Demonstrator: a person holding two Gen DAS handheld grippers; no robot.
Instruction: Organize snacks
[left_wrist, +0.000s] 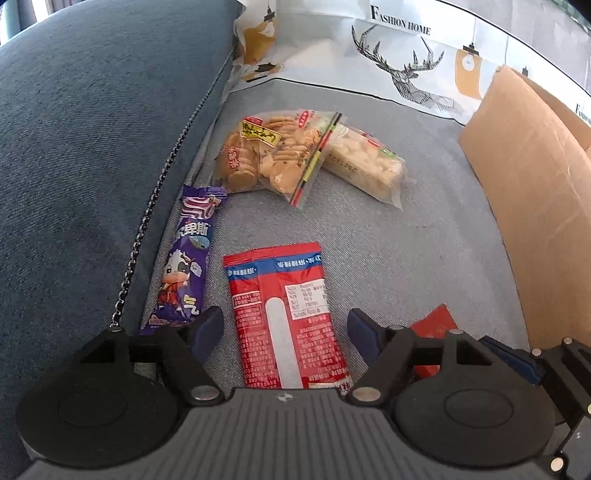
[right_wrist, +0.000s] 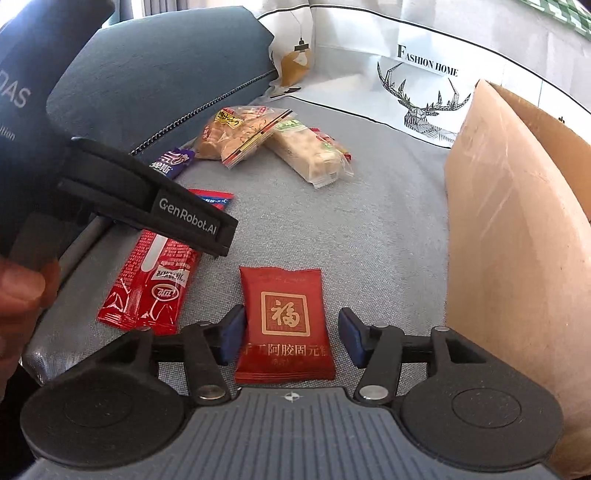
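Left gripper (left_wrist: 286, 328) open over red packet (left_wrist: 291, 317); cardboard box (left_wrist: 535, 206) beside.

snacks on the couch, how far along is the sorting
Done: nothing visibly; the cardboard box interior is hidden. In hand: nothing gripped. The left gripper stands open astride the red and blue packet, and the right gripper open around the dark red pouch. Left: those two, plus the purple bar, cookie bag and pale snack bar.

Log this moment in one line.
left gripper: jaws open around long red packet | right gripper: jaws open around square red packet | box: right
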